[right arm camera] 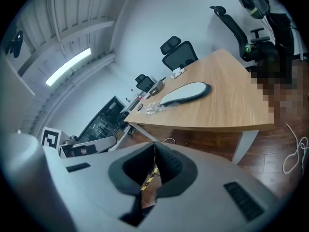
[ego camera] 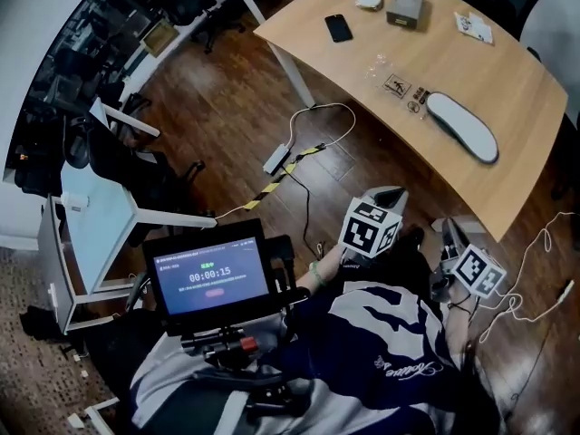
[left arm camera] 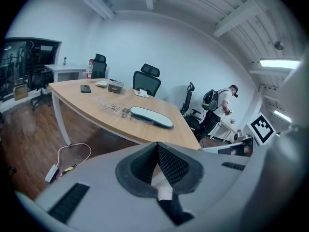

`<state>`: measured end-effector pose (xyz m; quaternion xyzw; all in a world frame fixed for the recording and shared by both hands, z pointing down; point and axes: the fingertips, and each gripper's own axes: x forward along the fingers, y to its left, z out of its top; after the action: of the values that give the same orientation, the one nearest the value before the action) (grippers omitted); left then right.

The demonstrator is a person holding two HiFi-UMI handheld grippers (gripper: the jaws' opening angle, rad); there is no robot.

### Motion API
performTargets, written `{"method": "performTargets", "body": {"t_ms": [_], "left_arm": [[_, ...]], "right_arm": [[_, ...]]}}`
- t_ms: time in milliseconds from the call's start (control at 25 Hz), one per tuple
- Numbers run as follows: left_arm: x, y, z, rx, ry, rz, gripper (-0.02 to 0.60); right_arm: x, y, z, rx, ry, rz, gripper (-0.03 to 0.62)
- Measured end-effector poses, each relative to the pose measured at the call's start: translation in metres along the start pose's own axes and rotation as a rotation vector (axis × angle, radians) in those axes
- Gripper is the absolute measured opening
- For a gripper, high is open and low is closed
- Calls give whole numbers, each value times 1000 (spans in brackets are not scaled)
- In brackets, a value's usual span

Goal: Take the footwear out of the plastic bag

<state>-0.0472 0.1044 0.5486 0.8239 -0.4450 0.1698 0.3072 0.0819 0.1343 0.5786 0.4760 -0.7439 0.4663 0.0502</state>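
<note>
A long grey-and-white piece of footwear (ego camera: 462,125) lies flat on the wooden table (ego camera: 507,188), outside the clear plastic bag (ego camera: 391,78), which lies crumpled just to its left. Both show far off in the left gripper view, footwear (left arm camera: 151,116) and bag (left arm camera: 113,108), and in the right gripper view, footwear (right arm camera: 186,92) and bag (right arm camera: 152,108). My left gripper (ego camera: 391,194) and right gripper (ego camera: 450,230) hang over the floor short of the table's near edge. Both point toward it with jaws closed together, left gripper (left arm camera: 157,145) and right gripper (right arm camera: 154,144) holding nothing.
At the table's far end lie a black phone (ego camera: 338,27), a small box (ego camera: 405,5) and a printed sheet (ego camera: 474,27). A power strip with cable (ego camera: 276,159) lies on the wood floor. Office chairs (left arm camera: 147,81) stand behind; a person with a backpack (left arm camera: 217,108) stands far right.
</note>
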Motion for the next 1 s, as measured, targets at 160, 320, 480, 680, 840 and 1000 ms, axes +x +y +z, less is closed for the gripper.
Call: {"method": "performTargets", "body": {"t_ms": [160, 320, 480, 680, 840, 1000], "left_arm": [[1, -12, -4, 9, -1, -37, 3], [-1, -23, 3, 18, -11, -56, 3], [-8, -41, 4, 31, -22, -56, 3], [-10, -68, -2, 3, -41, -51, 3], [-10, -87, -10, 14, -32, -47, 3], [-8, -97, -15, 6, -25, -39, 3]], "right_arm": [[-12, -1, 2, -25, -42, -19, -2], [-24, 12, 14, -64, -81, -8, -3], [-43, 16, 17, -66, -89, 2, -3], [-69, 6, 10, -70, -67, 10, -3], [-81, 2, 10, -69, -64, 31, -3], [-89, -4, 8, -76, -55, 41, -3]]}}
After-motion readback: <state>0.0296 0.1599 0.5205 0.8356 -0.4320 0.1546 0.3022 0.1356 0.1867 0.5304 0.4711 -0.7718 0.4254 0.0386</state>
